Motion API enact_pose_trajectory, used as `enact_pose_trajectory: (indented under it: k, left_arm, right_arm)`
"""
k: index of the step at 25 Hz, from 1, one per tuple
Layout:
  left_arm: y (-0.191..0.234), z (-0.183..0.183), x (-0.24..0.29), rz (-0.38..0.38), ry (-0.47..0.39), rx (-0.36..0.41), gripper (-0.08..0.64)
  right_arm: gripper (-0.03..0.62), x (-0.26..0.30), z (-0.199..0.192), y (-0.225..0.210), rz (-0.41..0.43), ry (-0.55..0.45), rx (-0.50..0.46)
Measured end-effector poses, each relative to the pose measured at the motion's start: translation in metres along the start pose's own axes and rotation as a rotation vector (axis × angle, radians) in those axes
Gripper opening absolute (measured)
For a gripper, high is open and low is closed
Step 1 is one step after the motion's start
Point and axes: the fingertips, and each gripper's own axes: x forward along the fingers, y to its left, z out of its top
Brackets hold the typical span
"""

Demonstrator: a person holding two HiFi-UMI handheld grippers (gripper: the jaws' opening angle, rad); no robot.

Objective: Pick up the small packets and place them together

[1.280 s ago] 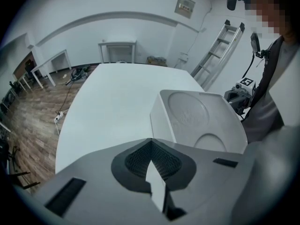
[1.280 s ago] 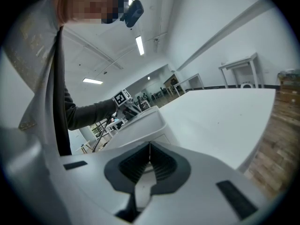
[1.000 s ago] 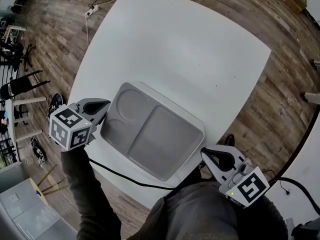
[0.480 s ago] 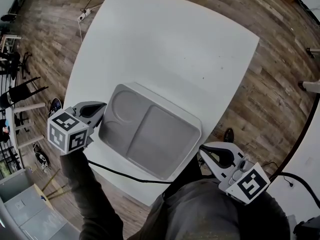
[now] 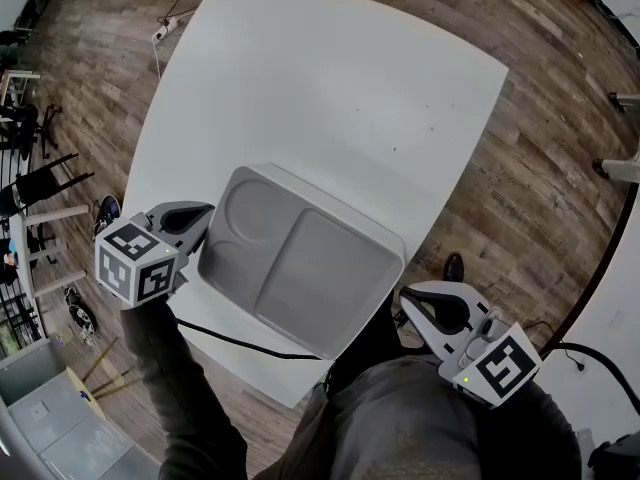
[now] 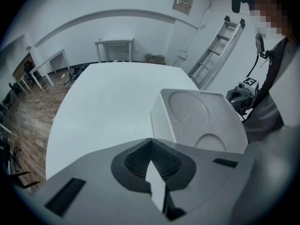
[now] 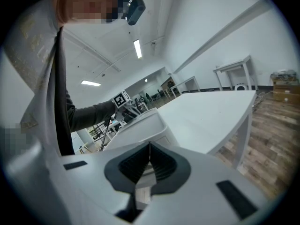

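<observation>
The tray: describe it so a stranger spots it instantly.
Find the white table. At its near edge, between the left hand-held gripper and the right hand-held gripper, lies the tray. It is the only dish: pale grey, a round compartment beside a rectangular one.

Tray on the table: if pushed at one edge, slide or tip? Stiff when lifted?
Tray probably slides rather than tips: low, wide, empty. Its moulded, dished shape suggests stiffness. Likely light, so a corner push may spin it.

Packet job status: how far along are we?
Done: nothing. The tray is empty and no packets show on the table. In hand: nothing. The left gripper and right gripper are both shut and empty, either side of the tray. Left: everything, starting with finding packets.
</observation>
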Motion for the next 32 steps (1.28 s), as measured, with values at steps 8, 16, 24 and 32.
enact_pose_trajectory:
  k: [8, 16, 24, 32]
  left_arm:
    - [-0.008, 0.002, 0.003, -0.007, -0.008, -0.001, -0.012]
    - [-0.008, 0.004, 0.0, 0.027, -0.017, 0.006, -0.012]
    - [-0.003, 0.02, -0.037, 0.455, -0.266, -0.063, -0.012]
    - [-0.134, 0.039, -0.082, 0.508, -0.539, -0.083, -0.012]
  right_arm:
    - [0.005, -0.006, -0.002, 0.0, -0.006, -0.005, -0.003]
    - [0.005, -0.01, -0.001, 0.003, -0.008, -0.015, 0.005]
    - [0.005, -0.036, 0.002, 0.009, 0.012, -0.055, -0.036]
    - [0.005, -0.065, 0.006, 0.025, 0.102, -0.11, -0.031]
